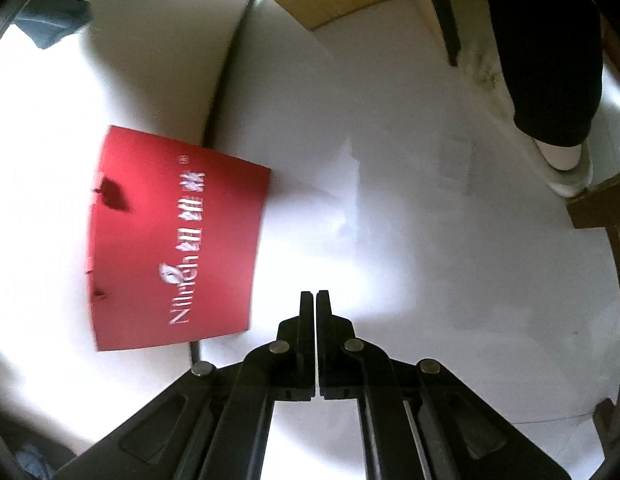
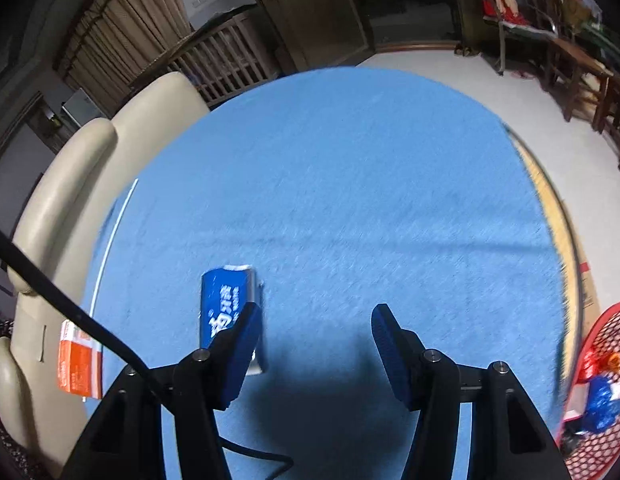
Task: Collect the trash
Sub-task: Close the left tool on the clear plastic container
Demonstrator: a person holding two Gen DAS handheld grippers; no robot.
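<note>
In the left wrist view a flat red carton (image 1: pixel 174 240) with white lettering lies on a pale glossy surface (image 1: pixel 410 208), left of my left gripper (image 1: pixel 315 294). That gripper is shut with nothing between its fingers and hangs well above the surface. In the right wrist view my right gripper (image 2: pixel 316 312) stands open over a blue cloth-covered round table (image 2: pixel 350 184). A blue box (image 2: pixel 226 304) with white lettering lies just beyond and partly behind its left finger (image 2: pixel 246 336). An orange and white box (image 2: pixel 78 364) rests on the beige chair (image 2: pixel 58 200) at the left.
A red mesh basket (image 2: pixel 598 396) holding blue and red wrappers sits at the right edge. A person's dark trouser leg and white shoe (image 1: pixel 562 152) stand at the upper right of the left wrist view. Wooden furniture and chairs (image 2: pixel 574 76) line the far room. A black cable (image 2: pixel 62 300) crosses the left.
</note>
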